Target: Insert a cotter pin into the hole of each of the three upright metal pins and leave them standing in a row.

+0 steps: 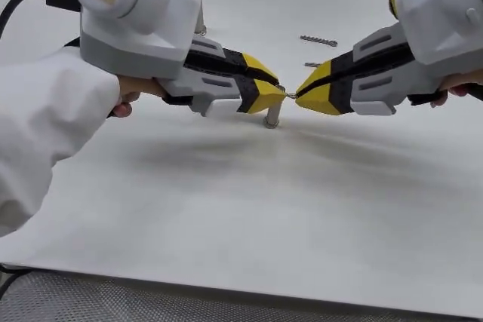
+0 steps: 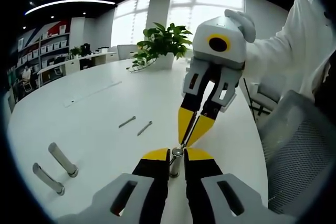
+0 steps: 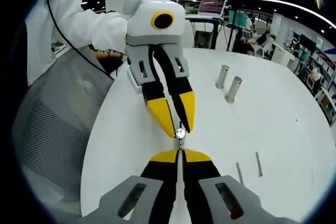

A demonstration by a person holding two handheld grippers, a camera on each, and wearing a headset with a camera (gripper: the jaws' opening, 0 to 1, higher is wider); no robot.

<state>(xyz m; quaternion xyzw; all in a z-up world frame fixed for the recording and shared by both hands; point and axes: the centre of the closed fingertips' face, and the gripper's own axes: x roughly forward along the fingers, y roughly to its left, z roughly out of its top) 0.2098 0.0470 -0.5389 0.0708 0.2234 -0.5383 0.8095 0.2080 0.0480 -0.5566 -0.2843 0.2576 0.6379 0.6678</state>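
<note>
Left tongs point(image 1: 278, 93) squeeze the upright metal pin point(image 1: 272, 117) on the tabletop point(image 1: 249, 209). Right tongs point(image 1: 298, 96) pinch a cotter pin point(image 1: 290, 96) held level, its tip pointing sideways at the metal pin's top, just beside it.

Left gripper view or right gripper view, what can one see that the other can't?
Left gripper view: a leafy plant by bright windows. Right gripper view: a lit screen. Both: the metal pin between the jaws, two other pins, two loose cotter pins and the white table.
</note>
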